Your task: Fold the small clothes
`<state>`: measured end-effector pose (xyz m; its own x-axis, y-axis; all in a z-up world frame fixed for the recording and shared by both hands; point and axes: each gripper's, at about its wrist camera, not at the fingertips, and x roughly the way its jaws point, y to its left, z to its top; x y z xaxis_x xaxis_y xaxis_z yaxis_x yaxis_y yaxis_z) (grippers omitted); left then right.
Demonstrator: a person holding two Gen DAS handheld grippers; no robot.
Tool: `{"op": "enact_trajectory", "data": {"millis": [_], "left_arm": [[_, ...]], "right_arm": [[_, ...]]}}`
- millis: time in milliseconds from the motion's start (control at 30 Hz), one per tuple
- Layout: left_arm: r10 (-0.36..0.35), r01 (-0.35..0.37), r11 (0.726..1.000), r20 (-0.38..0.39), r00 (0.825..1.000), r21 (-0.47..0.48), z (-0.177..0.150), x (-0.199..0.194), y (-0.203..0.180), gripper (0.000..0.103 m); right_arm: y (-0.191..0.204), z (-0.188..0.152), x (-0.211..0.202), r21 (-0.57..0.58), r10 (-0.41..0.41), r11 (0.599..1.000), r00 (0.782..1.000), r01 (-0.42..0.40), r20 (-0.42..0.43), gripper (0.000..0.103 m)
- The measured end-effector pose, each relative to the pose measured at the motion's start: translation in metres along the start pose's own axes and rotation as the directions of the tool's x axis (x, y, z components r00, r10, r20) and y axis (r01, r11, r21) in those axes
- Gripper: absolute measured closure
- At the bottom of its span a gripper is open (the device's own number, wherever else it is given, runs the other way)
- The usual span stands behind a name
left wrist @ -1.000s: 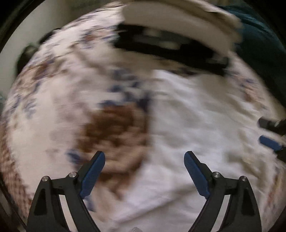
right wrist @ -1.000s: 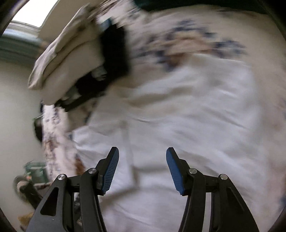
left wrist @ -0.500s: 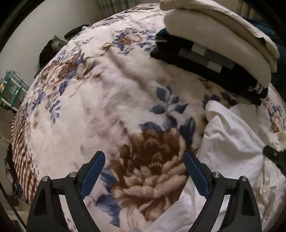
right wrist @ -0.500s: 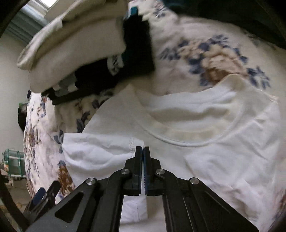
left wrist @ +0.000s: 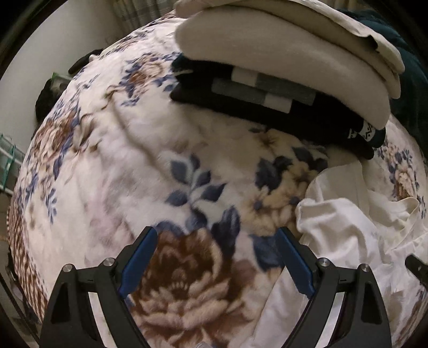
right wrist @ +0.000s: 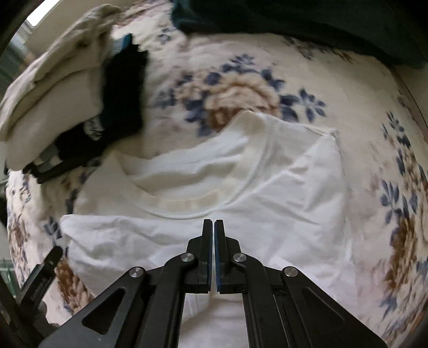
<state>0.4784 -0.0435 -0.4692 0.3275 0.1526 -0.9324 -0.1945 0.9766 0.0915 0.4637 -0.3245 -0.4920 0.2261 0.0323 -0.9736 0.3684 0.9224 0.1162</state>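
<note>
A small white T-shirt (right wrist: 281,187) lies on the floral blanket (right wrist: 232,88), neckline up, partly folded with its left sleeve laid over the body. My right gripper (right wrist: 214,227) is shut just above the shirt, below the collar; no cloth shows between the pads. In the left wrist view the shirt (left wrist: 347,235) is bunched at the right. My left gripper (left wrist: 214,257) is open and empty over the bare blanket (left wrist: 133,166), left of the shirt. Its right finger (left wrist: 294,262) is beside the shirt's edge.
A stack of folded clothes, cream (left wrist: 281,53) on top of black (left wrist: 267,107), sits at the back of the blanket; it also shows in the right wrist view (right wrist: 67,101). Dark teal fabric (right wrist: 294,21) lies behind. The blanket's edge drops off at the left (left wrist: 21,241).
My right gripper closed from open, then slid right across the shirt to below the collar. My left gripper swung left off the shirt and then edged forward, staying open.
</note>
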Motion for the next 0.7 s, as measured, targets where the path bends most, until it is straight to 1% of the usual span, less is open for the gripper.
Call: {"op": "enact_trajectory", "data": {"millis": [33, 67, 100, 133, 167, 200, 233, 300, 333, 367, 400, 433, 500, 567, 600, 633, 667, 700], "left_arm": [[-0.004, 0.004, 1.000, 0.000, 1.000, 0.004, 0.002, 0.001, -0.002, 0.013], [-0.012, 0.012, 1.000, 0.002, 1.000, 0.009, 0.003, 0.001, -0.004, 0.013], [-0.014, 0.014, 1.000, 0.007, 1.000, 0.019, 0.005, 0.001, -0.006, 0.013], [-0.002, 0.002, 0.999, 0.015, 1.000, 0.035, 0.006, 0.003, -0.010, 0.013], [0.004, -0.004, 0.999, 0.019, 1.000, 0.045, 0.006, 0.005, -0.013, 0.013], [0.009, -0.010, 0.998, 0.018, 1.000, 0.062, 0.008, 0.011, -0.017, 0.013], [0.020, -0.020, 0.997, 0.010, 1.000, 0.076, 0.010, 0.018, -0.021, 0.013], [0.054, -0.051, 0.992, -0.022, 0.998, 0.118, 0.017, 0.041, -0.032, 0.013], [0.085, -0.078, 0.986, -0.040, 0.996, 0.146, 0.021, 0.056, -0.037, 0.013], [0.096, -0.086, 0.983, -0.053, 0.994, 0.160, 0.022, 0.065, -0.039, 0.011], [0.101, -0.088, 0.981, -0.066, 0.993, 0.175, 0.025, 0.074, -0.041, 0.007], [0.100, -0.087, 0.980, -0.068, 0.993, 0.180, 0.028, 0.077, -0.041, 0.005], [0.090, -0.079, 0.981, -0.053, 0.995, 0.178, 0.033, 0.071, -0.038, 0.004], [0.090, -0.083, 0.980, -0.027, 0.996, 0.183, 0.033, 0.058, -0.034, 0.004], [0.085, -0.081, 0.980, -0.015, 0.996, 0.182, 0.033, 0.050, -0.032, 0.004], [0.079, -0.077, 0.980, -0.005, 0.997, 0.182, 0.032, 0.043, -0.030, 0.004], [0.070, -0.070, 0.981, 0.006, 0.998, 0.184, 0.029, 0.031, -0.026, 0.004], [0.065, -0.067, 0.980, 0.015, 0.998, 0.186, 0.027, 0.022, -0.024, 0.004]], "right_arm": [[-0.004, 0.002, 0.009, 0.007, -0.008, 1.000, 0.998, 0.008, -0.063, 0.101], [-0.010, 0.002, 0.014, 0.041, 0.021, 0.999, 0.995, -0.017, -0.102, 0.101], [-0.018, 0.003, 0.015, 0.086, 0.073, 0.994, 0.990, -0.063, -0.119, 0.100], [-0.026, 0.003, 0.015, 0.132, 0.126, 0.985, 0.985, -0.110, -0.122, 0.093], [-0.032, 0.003, 0.013, 0.149, 0.128, 0.983, 0.985, -0.110, -0.119, 0.086], [-0.036, 0.003, 0.011, 0.160, 0.130, 0.981, 0.985, -0.111, -0.109, 0.069], [-0.040, 0.002, 0.009, 0.172, 0.158, 0.975, 0.983, -0.140, -0.096, 0.061], [-0.042, -0.001, 0.011, 0.187, 0.196, 0.966, 0.976, -0.177, -0.092, 0.060], [-0.042, -0.002, 0.013, 0.184, 0.204, 0.966, 0.974, -0.183, -0.101, 0.060], [-0.039, -0.004, 0.015, 0.174, 0.206, 0.967, 0.972, -0.185, -0.111, 0.060], [-0.035, -0.006, 0.018, 0.161, 0.206, 0.969, 0.972, -0.186, -0.115, 0.060], [-0.030, -0.008, 0.020, 0.137, 0.204, 0.973, 0.972, -0.188, -0.114, 0.060], [-0.016, -0.012, 0.022, 0.072, 0.182, 0.982, 0.978, -0.175, -0.103, 0.060], [-0.001, -0.017, 0.033, -0.046, 0.091, 0.994, 0.990, -0.096, -0.106, 0.060], [0.003, -0.017, 0.042, -0.085, 0.033, 0.995, 0.991, -0.044, -0.128, 0.060], [0.003, -0.018, 0.050, -0.094, 0.012, 0.995, 0.987, -0.027, -0.160, 0.060], [-0.002, -0.016, 0.049, -0.065, 0.038, 0.997, 0.985, -0.050, -0.170, 0.060], [-0.011, -0.014, 0.042, -0.019, 0.081, 0.996, 0.981, -0.086, -0.174, 0.060]]}}
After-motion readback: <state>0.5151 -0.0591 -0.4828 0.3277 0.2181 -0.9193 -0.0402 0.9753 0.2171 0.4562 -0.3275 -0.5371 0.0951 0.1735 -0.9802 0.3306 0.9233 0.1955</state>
